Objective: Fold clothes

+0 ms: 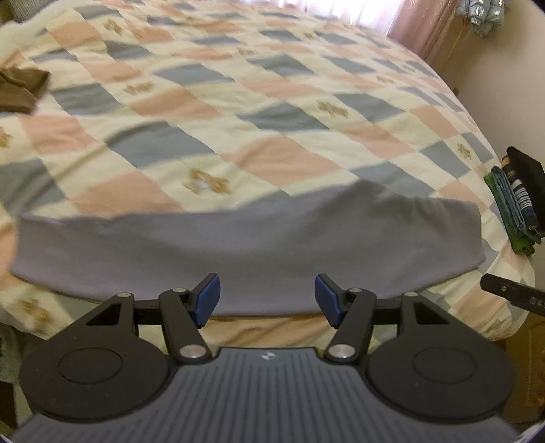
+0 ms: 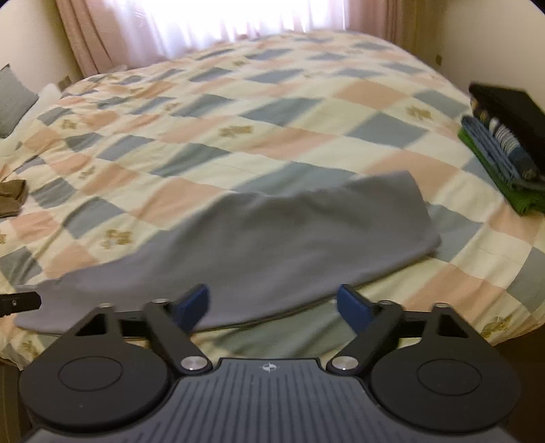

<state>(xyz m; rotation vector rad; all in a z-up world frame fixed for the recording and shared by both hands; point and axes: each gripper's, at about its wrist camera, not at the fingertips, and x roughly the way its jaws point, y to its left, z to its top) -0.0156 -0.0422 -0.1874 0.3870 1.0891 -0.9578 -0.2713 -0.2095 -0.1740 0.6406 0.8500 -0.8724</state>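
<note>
A grey garment [image 1: 245, 245] lies folded into a long band along the near edge of the bed; it also shows in the right wrist view [image 2: 272, 245]. My left gripper [image 1: 267, 298] is open and empty, just above the garment's near edge. My right gripper [image 2: 272, 306] is open and empty over the garment's near edge, toward its right end. The tip of the right gripper [image 1: 511, 293] shows at the right of the left wrist view. The tip of the left gripper [image 2: 17, 303] shows at the left of the right wrist view.
The bed has a checked quilt [image 1: 272, 102] in pink, blue and cream. A stack of folded clothes [image 2: 500, 143] sits at the bed's right edge, also seen in the left wrist view [image 1: 514, 201]. A brown garment [image 1: 20, 88] lies at the left. Curtains [image 2: 204, 24] hang behind the bed.
</note>
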